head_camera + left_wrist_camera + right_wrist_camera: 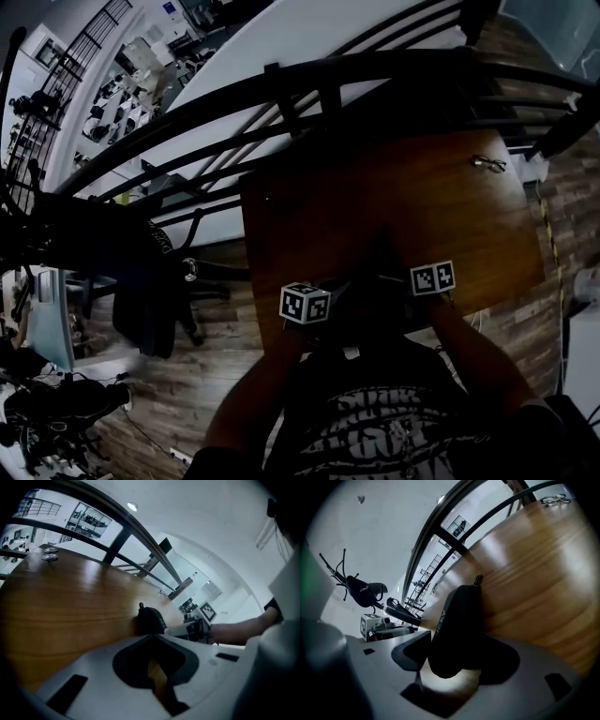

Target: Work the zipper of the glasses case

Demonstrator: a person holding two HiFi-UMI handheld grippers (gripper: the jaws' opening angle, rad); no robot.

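Observation:
The black glasses case (457,620) stands on edge on the brown wooden table (534,564), its zipper pull (478,579) sticking up at the far end. My right gripper (454,644) is open, and the near end of the case sits between its jaws with a lit gap on the left side. My left gripper (154,637) is shut with nothing in it; the case (151,619) lies just beyond its tips. In the head view the case (375,291) is a dark shape between the two marker cubes (305,303) (433,277).
A pair of glasses (489,163) lies at the table's far right corner. A dark railing (328,84) runs behind the table. An office chair (150,281) stands on the plank floor to the left.

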